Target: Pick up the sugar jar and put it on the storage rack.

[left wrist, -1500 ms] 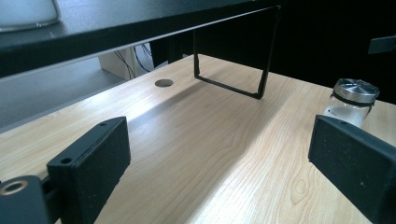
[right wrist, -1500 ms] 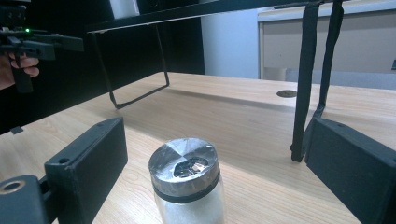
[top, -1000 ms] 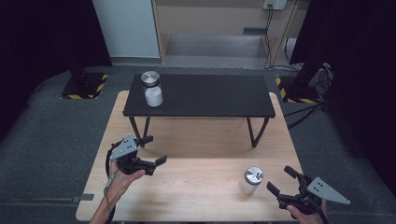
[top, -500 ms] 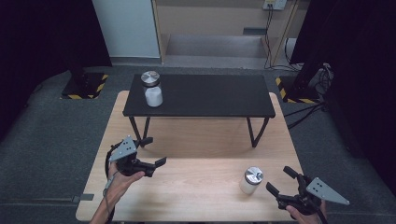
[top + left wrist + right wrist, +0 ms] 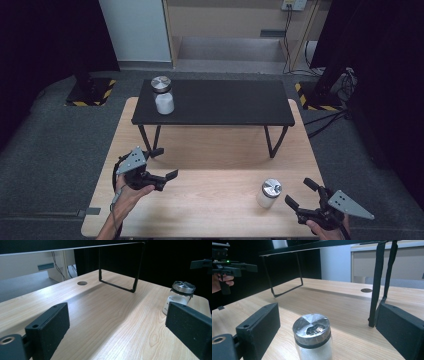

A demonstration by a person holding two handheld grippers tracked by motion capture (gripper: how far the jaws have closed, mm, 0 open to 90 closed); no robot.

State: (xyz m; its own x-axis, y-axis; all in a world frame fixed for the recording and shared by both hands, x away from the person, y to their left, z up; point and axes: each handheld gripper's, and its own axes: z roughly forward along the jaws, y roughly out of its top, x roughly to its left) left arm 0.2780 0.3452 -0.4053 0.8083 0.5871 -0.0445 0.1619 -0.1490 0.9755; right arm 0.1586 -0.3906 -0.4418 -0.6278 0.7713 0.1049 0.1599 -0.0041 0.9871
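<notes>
— Holding anything in either hand?

— No. My right gripper [image 5: 299, 194] has its jaws spread wide and empty, with the near jar [image 5: 269, 193] standing upright on the wooden surface [image 5: 210, 200] just in front of them, untouched. In the right gripper view the jar [image 5: 313, 340] sits between the two jaws, clear of both.

— And the left?

— My left gripper [image 5: 165, 163] hangs open too, gripping nothing, well apart from that jar. A second jar [image 5: 163, 95] stands on the black bench [image 5: 225, 102] at the far side.
</notes>
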